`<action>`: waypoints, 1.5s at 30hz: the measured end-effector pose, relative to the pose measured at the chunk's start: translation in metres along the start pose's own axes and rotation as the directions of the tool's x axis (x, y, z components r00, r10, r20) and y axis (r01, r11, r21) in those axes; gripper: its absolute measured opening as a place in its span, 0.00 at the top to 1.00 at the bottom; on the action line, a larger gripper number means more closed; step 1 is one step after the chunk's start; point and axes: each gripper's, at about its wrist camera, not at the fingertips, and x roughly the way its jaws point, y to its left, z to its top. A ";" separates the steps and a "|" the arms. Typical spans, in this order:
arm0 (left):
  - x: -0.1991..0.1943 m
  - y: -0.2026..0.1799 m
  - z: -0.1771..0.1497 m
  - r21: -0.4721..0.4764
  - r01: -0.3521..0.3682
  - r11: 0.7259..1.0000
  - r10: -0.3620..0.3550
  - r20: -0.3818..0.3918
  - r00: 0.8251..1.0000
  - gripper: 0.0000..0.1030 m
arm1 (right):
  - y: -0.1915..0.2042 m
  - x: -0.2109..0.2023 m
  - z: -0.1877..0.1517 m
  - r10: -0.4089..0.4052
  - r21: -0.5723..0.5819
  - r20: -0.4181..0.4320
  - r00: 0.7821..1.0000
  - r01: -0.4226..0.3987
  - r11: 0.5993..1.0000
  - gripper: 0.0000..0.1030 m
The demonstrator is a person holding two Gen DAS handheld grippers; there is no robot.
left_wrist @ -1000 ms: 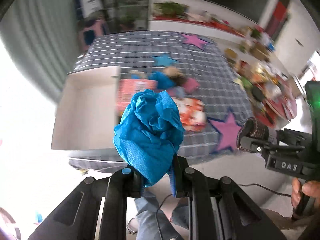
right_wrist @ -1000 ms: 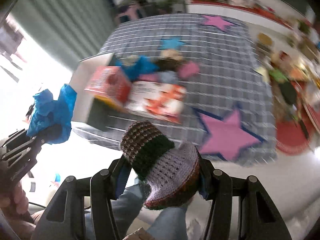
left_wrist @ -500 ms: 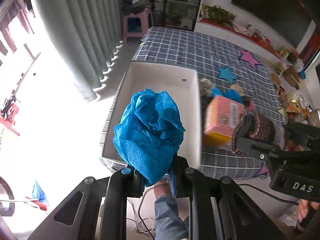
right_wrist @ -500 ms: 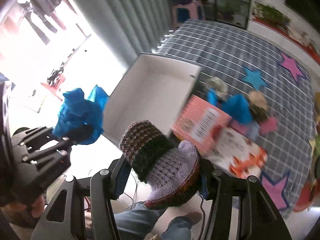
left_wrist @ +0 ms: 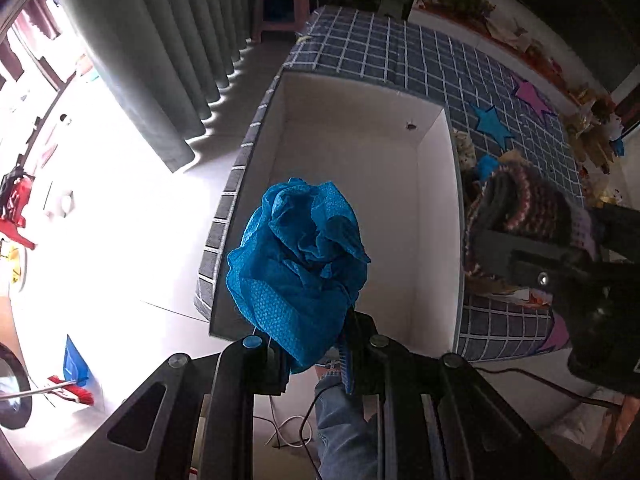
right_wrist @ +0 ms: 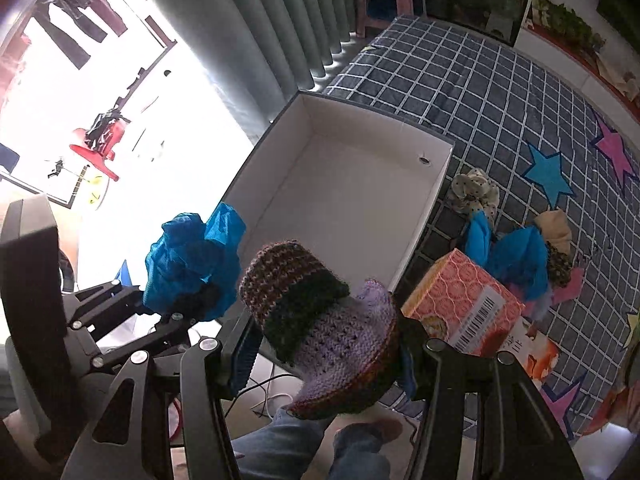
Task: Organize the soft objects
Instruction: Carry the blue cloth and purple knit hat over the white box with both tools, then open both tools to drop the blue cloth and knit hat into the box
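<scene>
While both loads hang over the bed, work it left to right. Your left gripper point(left_wrist: 310, 354) has its jaws pinched nearly together on the crumpled blue non-woven cloth point(left_wrist: 298, 264), w/ just a thin tail of fabric caught between the pads and the rest puffed out in front. That cloth looks v. light and limp, w/ no stiffness, so it should drop slowly and may cling to the pads or snag on release. The grip on the gathered tail looks right; a bite on a loose edge would probably let it unfurl and trail.

Just past the cloth in the left wrist view sits the open white cardboard box point(left_wrist: 360, 168), inside bare, on the grey checked bedspread point(right_wrist: 480, 92). The cloth hangs over its near left corner, not yet down in it.

To the right, your right gripper point(right_wrist: 324, 354) has its jaws clamped partway shut on the striped brown, dark green and lilac knitted hat point(right_wrist: 320, 312), squeezing the lilac brim part while the striped crown sticks out front. Knit is soft, springy, a bit heavier than the cloth, not fragile, not slippery, and it should hold its lump shape. It's near the box's near edge but not inside it.

Further right on the bedspread lie the leftovers: a spotted cream fabric scrunch point(right_wrist: 474, 192), more blue cloth point(right_wrist: 516, 260), plus an orange patterned carton point(right_wrist: 460, 304), which is stiff, so prob. not for the soft lot.
</scene>
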 end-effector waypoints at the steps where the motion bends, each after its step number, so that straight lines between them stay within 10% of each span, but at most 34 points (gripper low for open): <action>1: 0.002 0.000 0.001 0.002 0.001 1.000 -0.001 -0.006 1.000 0.80 | 0.000 0.002 0.002 -0.002 0.002 -0.005 1.000 0.002 1.000 0.45; 36: 0.040 0.001 0.027 0.034 0.029 0.999 -0.025 -0.106 0.994 0.74 | -0.004 0.034 0.024 0.007 0.048 -0.083 0.997 -0.003 0.999 0.44; 45: 0.033 0.001 0.031 0.038 0.001 0.999 0.000 -0.046 0.999 0.22 | -0.009 0.027 0.025 0.024 0.071 -0.058 0.998 -0.020 0.997 0.28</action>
